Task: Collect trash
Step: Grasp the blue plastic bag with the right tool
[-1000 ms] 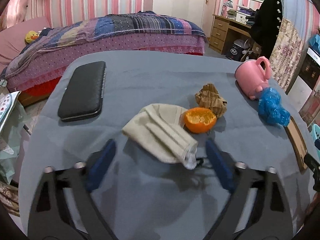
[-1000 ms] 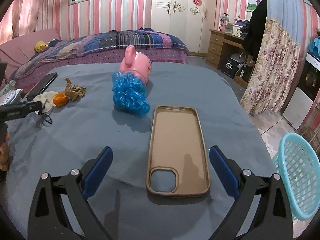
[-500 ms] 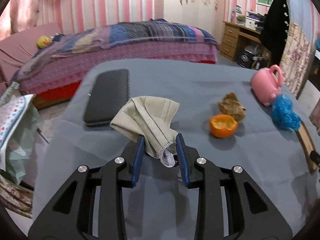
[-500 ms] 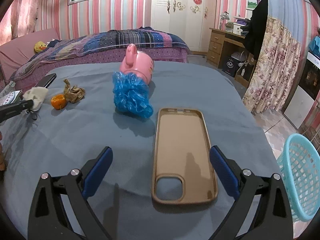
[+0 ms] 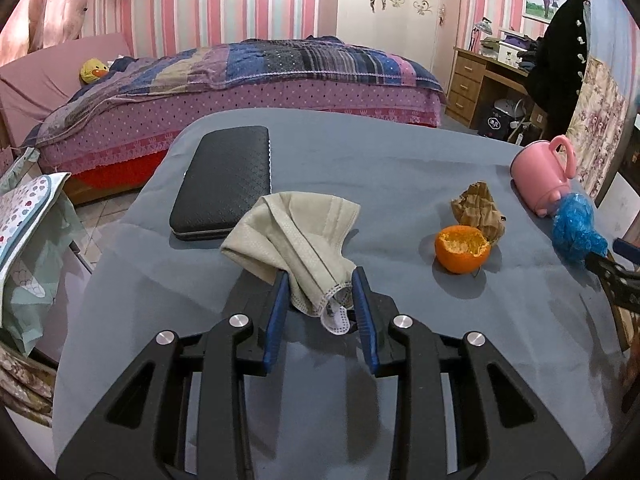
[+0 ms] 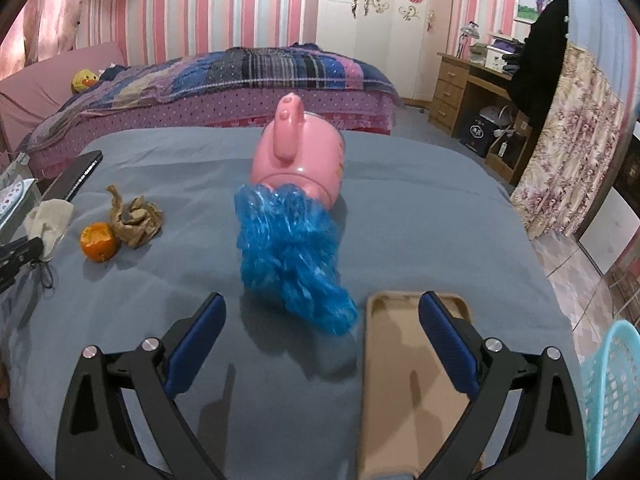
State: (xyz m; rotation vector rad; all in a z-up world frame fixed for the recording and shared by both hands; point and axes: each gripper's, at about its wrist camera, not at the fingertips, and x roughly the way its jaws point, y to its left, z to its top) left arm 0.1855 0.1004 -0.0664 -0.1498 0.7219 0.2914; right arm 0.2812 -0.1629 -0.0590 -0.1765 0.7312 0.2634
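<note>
My left gripper (image 5: pixel 320 294) is shut on a crumpled beige face mask (image 5: pixel 294 236) and holds it above the grey table (image 5: pixel 360 156). A half orange peel (image 5: pixel 462 248) and a brown paper wad (image 5: pixel 478 210) lie to its right. My right gripper (image 6: pixel 322 324) is open, its jaws either side of a blue crumpled plastic bag (image 6: pixel 292 256), close in front of it. The mask (image 6: pixel 48 220), orange (image 6: pixel 98 242) and paper wad (image 6: pixel 136 220) show at the left of the right wrist view.
A pink mug (image 6: pixel 300 160) lies on its side behind the blue bag. A tan phone case (image 6: pixel 412 384) lies under my right finger. A black case (image 5: pixel 226 182) lies at the table's far left. A light blue basket (image 6: pixel 612 396) stands on the floor at right.
My left gripper closed on the mask and lifted it off the table. My right gripper moved forward and left from over the phone case up to the blue bag.
</note>
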